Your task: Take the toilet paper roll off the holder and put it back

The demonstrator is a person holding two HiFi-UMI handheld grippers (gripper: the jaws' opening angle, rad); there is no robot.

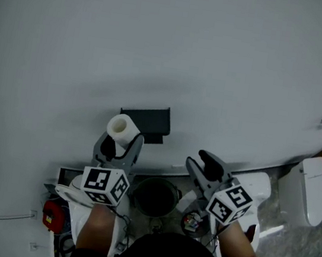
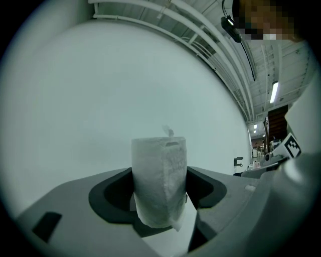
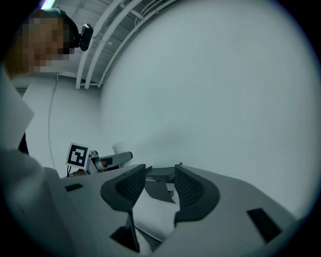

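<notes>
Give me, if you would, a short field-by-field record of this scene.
left gripper: shut on the toilet paper roll
right gripper: open, nothing between its jaws
toilet paper roll: off the holder, just left of it in the head view
holder: dark, mounted on the white wall, no roll on it
nearby: white toilet at right; dark round bin between the grippers

In the head view the left gripper [image 1: 119, 144] covers the near part of the toilet paper roll [image 1: 119, 126]. Roll and gripper together hide the left end of the dark holder [image 1: 152, 120]. In the right gripper view the jaws of the right gripper [image 3: 158, 174] cover both sides of the holder. A small colourful thing [image 1: 192, 222] on the floor is too small to tell. Both forearms are cut off at the near edge.
</notes>
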